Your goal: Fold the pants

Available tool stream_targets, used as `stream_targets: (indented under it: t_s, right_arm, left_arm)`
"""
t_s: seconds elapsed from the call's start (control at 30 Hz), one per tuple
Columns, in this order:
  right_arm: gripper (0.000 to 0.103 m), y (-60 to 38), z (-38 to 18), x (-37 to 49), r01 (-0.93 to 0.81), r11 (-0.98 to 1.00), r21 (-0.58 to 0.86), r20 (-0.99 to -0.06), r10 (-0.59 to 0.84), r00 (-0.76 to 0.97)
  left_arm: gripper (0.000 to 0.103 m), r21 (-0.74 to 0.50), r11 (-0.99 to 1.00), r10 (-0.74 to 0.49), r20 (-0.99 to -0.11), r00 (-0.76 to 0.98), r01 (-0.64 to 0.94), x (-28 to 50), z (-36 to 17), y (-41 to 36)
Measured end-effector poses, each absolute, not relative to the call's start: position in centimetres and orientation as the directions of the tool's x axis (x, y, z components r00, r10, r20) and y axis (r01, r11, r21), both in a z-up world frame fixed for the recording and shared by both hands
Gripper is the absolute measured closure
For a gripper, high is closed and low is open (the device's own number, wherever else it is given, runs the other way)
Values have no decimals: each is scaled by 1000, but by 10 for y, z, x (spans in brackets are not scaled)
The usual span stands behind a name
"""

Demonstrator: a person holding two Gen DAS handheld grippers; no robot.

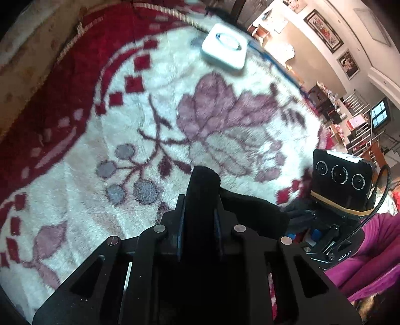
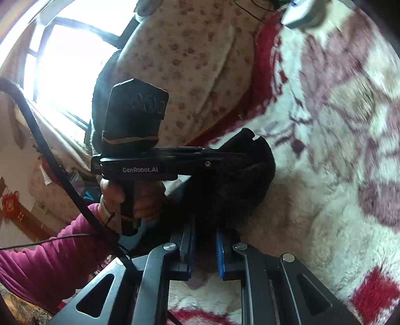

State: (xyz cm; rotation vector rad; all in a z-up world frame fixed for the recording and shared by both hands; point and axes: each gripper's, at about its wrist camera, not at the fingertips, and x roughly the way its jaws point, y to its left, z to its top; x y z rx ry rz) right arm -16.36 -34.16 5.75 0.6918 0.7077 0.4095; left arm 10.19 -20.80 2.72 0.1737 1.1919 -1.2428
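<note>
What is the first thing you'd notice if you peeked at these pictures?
The big fluffy white blanket with purple flowers and a red border fills most of both views. In the middle, the left gripper has its jaws shut on the black pants, lifted off the blanket. A white square box sits at the blanket's far edge.

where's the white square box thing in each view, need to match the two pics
Left wrist: the white box lies on the blanket near the top, right of centre, beyond the red diamond border.
Right wrist: the same box is cut off at the top edge, right of centre, blurred.
Shared landmark: the black pants, pinched in the left gripper in both views.
</note>
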Motion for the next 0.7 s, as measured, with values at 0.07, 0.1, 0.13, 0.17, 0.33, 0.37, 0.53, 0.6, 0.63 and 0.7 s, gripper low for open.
stream_targets:
  t_s: [0.07, 0.1, 0.13, 0.17, 0.33, 0.37, 0.53, 0.6, 0.63, 0.7]
  right_arm:
    - [91, -337, 66, -161, -144, 704, 696, -434, 571, 697]
    - [91, -333, 70, -160, -155, 707, 690, -431, 573, 697]
    - [91, -329, 77, -158, -176, 709, 683, -423, 580, 696]
    - [91, -325, 82, -156, -191, 708, 680, -416, 587, 695]
    - [92, -293, 112, -141, -305, 707, 638, -388, 637, 666]
    - [94, -286, 116, -138, -328, 701, 633, -383, 652, 654]
    - [95, -242, 127, -114, -411, 705, 578, -407, 686, 603]
    - [95, -240, 125, -114, -398, 713, 577, -422, 677, 603]
    - [95, -244, 123, -118, -378, 722, 579, -423, 662, 619]
    - [94, -255, 122, -129, -344, 740, 577, -424, 632, 648]
  left_arm:
    - [85, -468, 395, -653, -749, -116, 791, 101, 43, -197]
    - [85, -465, 397, -661, -743, -105, 792, 100, 51, -191]
    - [85, -461, 403, -673, -735, -86, 790, 100, 59, -183]
    - [85, -461, 411, -680, -729, -72, 786, 101, 64, -177]
    - [85, -461, 459, -718, -696, 12, 760, 99, 91, -135]
    - [85, -467, 466, -725, -688, 22, 752, 97, 95, -125]
    - [85, -476, 507, -739, -670, 78, 718, 89, 95, -84]
    - [85, -490, 508, -747, -660, 79, 708, 88, 94, -77]
    - [85, -499, 503, -753, -653, 75, 706, 88, 92, -77]
    - [85, -506, 498, -757, -650, 68, 705, 89, 90, -81]
